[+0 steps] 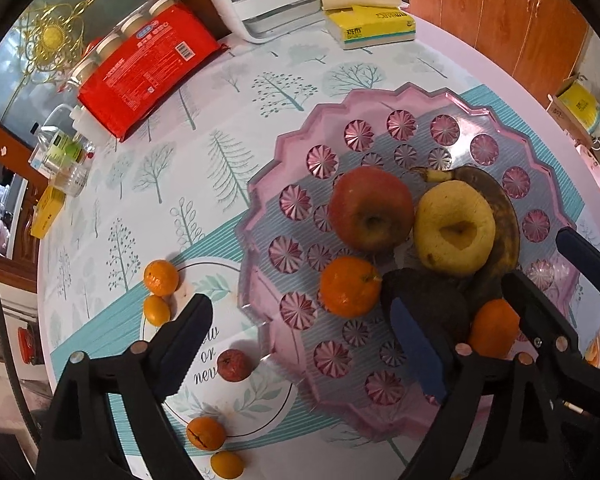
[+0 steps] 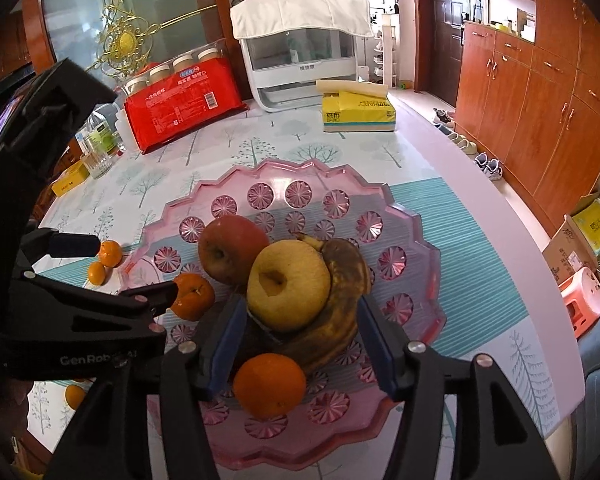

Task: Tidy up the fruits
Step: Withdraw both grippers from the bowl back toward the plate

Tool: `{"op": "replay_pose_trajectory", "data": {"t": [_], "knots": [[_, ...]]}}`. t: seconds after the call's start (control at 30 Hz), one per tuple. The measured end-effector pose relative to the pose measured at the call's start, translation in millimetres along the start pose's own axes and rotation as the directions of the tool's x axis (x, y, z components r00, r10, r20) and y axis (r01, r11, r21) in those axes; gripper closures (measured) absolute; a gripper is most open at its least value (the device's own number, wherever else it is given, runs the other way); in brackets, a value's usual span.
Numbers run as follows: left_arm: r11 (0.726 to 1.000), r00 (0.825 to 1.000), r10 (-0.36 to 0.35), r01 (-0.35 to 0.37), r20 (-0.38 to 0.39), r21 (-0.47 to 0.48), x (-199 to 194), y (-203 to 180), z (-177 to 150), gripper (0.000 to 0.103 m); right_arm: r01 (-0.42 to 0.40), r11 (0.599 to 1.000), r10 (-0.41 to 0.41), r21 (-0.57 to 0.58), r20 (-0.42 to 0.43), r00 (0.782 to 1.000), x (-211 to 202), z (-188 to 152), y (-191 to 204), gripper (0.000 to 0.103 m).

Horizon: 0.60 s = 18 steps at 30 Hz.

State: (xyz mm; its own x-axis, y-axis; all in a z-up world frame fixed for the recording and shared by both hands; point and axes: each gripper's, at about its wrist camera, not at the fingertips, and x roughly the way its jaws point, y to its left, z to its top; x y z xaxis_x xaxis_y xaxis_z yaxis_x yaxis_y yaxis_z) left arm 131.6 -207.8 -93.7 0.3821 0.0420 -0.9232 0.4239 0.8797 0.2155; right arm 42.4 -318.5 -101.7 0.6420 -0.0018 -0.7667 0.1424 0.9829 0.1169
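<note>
Both grippers, left gripper (image 1: 300, 344) and right gripper (image 2: 300, 344), are held spread over the pink tray (image 2: 416, 240), where fruit is gathered; an orange (image 2: 270, 386) lies unpinched between the right pads.

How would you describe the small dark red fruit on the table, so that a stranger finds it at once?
Start at the pink plastic tray holding the apples. Just outside its rim, on the tablecloth's white circle with cursive writing, lies the small dark red fruit. Every other loose fruit nearby is orange; this one alone is dull red and wrinkled.
</note>
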Motion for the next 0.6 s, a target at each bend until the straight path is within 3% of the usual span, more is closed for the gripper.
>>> {"op": "replay_pose_trajectory", "data": {"t": [0.6], "knots": [[0.996,0.997,-0.067,0.069,0.048,-0.052,-20.2,63.8,-30.6,0.01,0.079,0.997,-0.08,0.027,0.037,0.996,-17.5,-1.1,40.3,0.042]]}}
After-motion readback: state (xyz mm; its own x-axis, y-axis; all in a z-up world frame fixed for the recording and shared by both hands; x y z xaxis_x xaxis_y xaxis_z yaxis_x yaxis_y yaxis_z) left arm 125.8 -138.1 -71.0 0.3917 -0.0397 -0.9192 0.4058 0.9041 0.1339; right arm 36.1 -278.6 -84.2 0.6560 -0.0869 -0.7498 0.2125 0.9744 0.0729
